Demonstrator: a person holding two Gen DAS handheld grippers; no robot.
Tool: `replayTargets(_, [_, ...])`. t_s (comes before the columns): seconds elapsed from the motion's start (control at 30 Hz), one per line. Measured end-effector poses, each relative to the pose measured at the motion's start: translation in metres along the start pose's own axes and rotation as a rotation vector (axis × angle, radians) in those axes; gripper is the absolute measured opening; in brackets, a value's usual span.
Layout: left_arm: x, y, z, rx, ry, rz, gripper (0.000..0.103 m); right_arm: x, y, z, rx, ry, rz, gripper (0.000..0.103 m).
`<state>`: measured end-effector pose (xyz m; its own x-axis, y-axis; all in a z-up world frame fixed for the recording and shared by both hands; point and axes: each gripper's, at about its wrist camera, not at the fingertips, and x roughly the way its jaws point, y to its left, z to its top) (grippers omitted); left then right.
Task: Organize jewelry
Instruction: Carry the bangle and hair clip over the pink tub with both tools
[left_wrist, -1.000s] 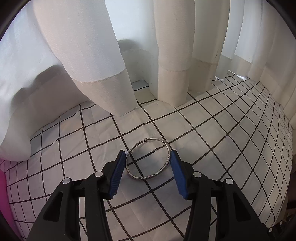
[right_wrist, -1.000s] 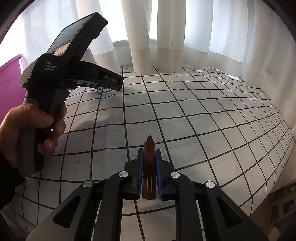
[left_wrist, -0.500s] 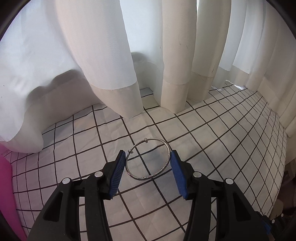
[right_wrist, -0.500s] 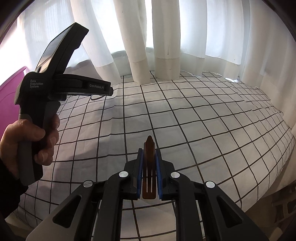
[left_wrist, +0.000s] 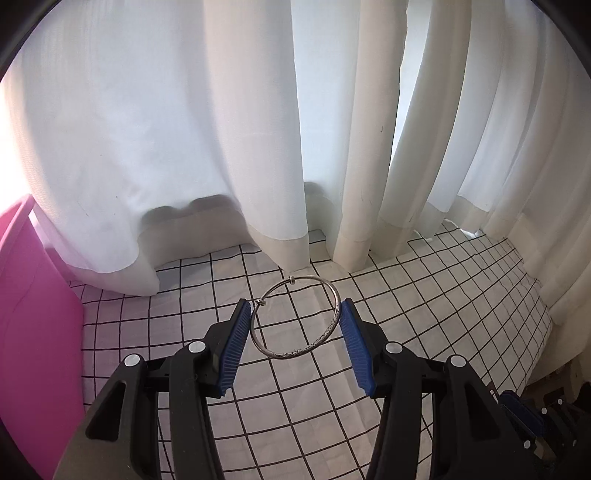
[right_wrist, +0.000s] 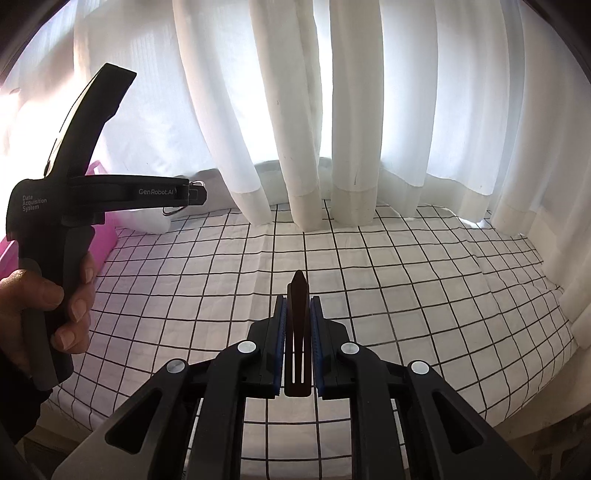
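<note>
Holding bangle (left_wrist: 295, 317) across L jaws, I judged it light, stiff, slippery; R pinched clip (right_wrist: 298, 332).

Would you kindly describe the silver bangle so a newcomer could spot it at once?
Above the white black-gridded cloth, before the white curtains, find the left gripper. Its blue pads pinch a thin silver bangle, the only open metal ring here.

both wrist views toward curtains (left_wrist: 258, 129), shared cloth (right_wrist: 406, 277)
</note>
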<state>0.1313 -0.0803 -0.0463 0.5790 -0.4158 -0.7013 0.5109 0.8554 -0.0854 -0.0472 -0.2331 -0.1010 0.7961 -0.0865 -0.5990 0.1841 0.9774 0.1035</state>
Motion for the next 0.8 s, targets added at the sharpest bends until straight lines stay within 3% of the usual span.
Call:
replayTargets(0.37, [-0.112, 0.039, 0.003, -0.134, -0.112, 0.149, 0.049, -0.033, 0.038, 0.055, -0.183, -0.054, 0.190, 0.013])
replayTargets(0.8, [-0.194, 0.150, -0.011, -0.308, -0.149, 0.333, 0.049, -0.029, 0.163, 0.128, -0.343, -0.140, 0.462, 0.013])
